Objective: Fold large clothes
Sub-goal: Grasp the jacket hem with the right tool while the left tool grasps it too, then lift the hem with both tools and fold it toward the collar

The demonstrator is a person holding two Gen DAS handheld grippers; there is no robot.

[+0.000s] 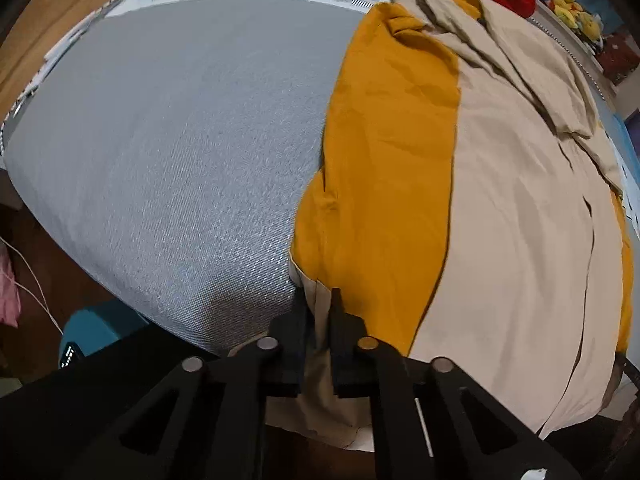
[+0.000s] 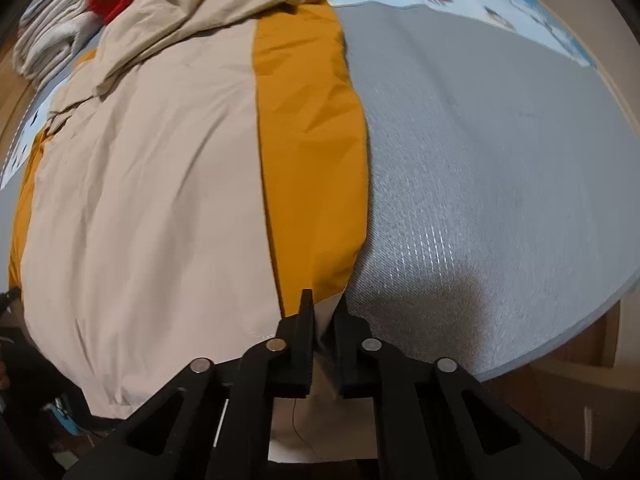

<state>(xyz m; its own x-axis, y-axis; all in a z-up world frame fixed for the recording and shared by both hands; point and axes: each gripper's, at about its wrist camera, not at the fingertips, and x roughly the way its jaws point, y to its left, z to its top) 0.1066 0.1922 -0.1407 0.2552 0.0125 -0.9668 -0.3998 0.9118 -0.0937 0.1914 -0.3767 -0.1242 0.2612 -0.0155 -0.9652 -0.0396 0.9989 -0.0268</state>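
Left claw pinches the near hem of the beige-and-mustard garment at one bottom corner; right claw pinches the other. Garment lies lengthwise on the grey mat, hem at the near edge, sides seemingly turned in. Judgement: side folds done; the lengthwise fold from hem toward collar remains.

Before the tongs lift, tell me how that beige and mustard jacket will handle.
The beige and mustard jacket looks thin and creased, so it will probably droop limply between the left tongs and right tongs pinching its hem. Its smooth fabric may slide easily over the grey mat.
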